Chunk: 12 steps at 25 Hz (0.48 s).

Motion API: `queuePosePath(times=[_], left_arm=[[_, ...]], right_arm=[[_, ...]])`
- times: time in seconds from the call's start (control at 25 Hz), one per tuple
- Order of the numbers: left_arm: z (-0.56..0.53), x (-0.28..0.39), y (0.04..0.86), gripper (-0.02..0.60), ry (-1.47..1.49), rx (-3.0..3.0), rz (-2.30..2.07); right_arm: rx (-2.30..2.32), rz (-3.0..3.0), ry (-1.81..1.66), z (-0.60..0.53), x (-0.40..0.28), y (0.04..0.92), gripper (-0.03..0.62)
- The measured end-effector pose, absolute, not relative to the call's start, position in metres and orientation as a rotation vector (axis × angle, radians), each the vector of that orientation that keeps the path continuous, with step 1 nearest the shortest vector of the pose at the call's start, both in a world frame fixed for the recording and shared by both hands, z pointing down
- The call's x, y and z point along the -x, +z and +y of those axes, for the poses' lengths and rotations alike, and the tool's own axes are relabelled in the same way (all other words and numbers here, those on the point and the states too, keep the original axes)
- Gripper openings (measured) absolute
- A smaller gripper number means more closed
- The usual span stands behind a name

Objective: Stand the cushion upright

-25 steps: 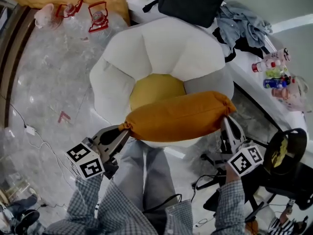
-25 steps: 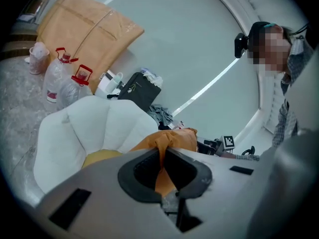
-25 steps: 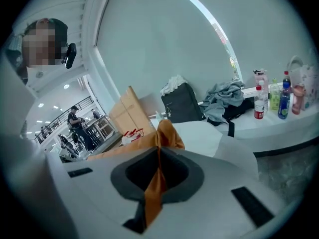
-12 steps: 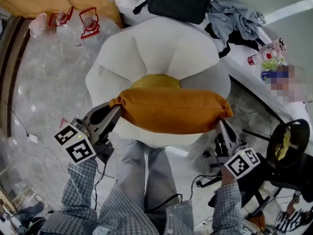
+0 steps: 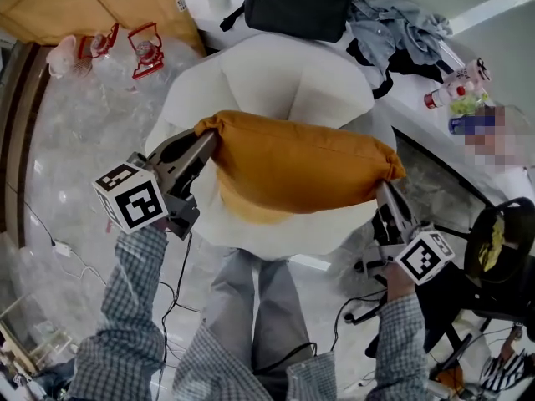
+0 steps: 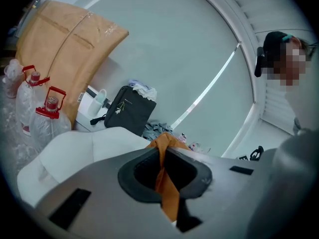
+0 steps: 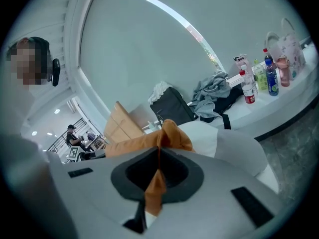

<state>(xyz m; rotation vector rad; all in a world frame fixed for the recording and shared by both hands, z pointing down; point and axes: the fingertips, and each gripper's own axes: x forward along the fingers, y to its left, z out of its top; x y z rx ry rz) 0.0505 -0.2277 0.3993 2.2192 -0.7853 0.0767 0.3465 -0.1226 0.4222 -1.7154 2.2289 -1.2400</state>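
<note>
**Item: cushion** (image 5: 301, 170). Orange and long, with gathered corners.

**Place.** It hung in the air over the front of the white chair (image 5: 276, 73). Its long axis ran across the chair, with the left end somewhat higher than the right. A yellow pad (image 5: 242, 209) showed just under its lower edge. Whether the cushion touched the pad or the chair could not be told.

**Holders.**
- Left tongs (image 5: 205, 144) were clenched on the cushion's left corner. The left gripper view showed a fold of orange cloth pinched between the jaws.
- Right tongs (image 5: 386, 192) were clenched on the right corner. The right gripper view showed the same pinch of cloth.

**Surroundings.**
- A black bag (image 5: 297, 2) sat behind the chair.
- Red-handled bottles (image 5: 146, 44) stood on the floor to the left.
- A surface (image 5: 418, 111) to the right carried clothes and small bottles.

**Progress, as judged.**
- Done: the cushion was gripped at both ends and carried over the seat.
- Not yet done: it was not resting on the chair under its own weight, nor set on an edge against the backrest.
- Left to do: lower one long edge onto the seat, lean the face against the back, check that it stays up, and then free both corners.

**Condition.** About midway, with the placing and the release both outstanding.
</note>
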Motion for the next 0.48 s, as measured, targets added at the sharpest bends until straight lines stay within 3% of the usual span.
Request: queuePosePath(times=[0.48], left_arm=[[-0.290,-0.073,0.412,0.026,0.160,-2.267,-0.760]], right_arm=[[1.707,2.252,-1.180,-0.201,-0.372,0.426,0.017]])
